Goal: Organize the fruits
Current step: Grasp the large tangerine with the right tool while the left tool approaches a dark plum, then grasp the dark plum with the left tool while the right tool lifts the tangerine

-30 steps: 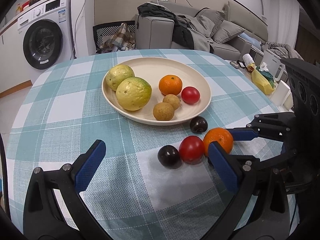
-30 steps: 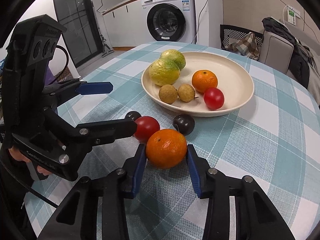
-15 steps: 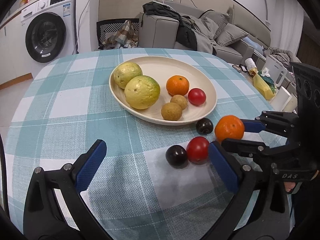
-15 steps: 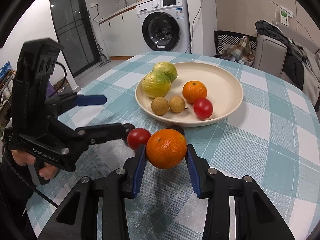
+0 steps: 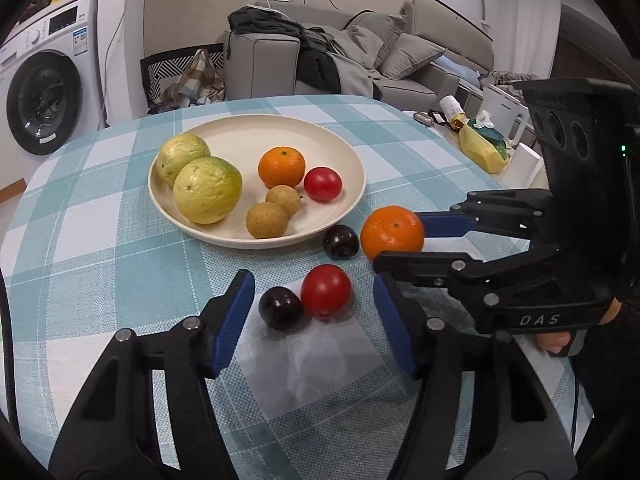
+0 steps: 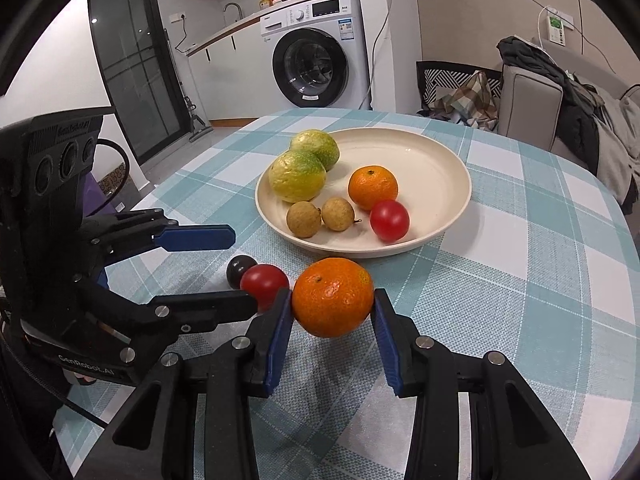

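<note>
Orange and round, the mandarin (image 6: 332,297) you pinch in your right gripper (image 6: 332,320) hangs just short of the cream plate (image 6: 440,236), stem scar up. Your left gripper (image 5: 316,312) is closing around both the red tomato (image 5: 326,291) and dark plum (image 5: 280,308), touching neither; one may squirt sideways.

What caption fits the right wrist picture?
Right claw holds a tangerine before the fruit plate.

Both grippers: black linkage frames, silver screws, blue finger pads. Right gripper (image 5: 394,240) body lettered "DAS"; left gripper (image 6: 240,268) body "GenRobot.AI".
</note>
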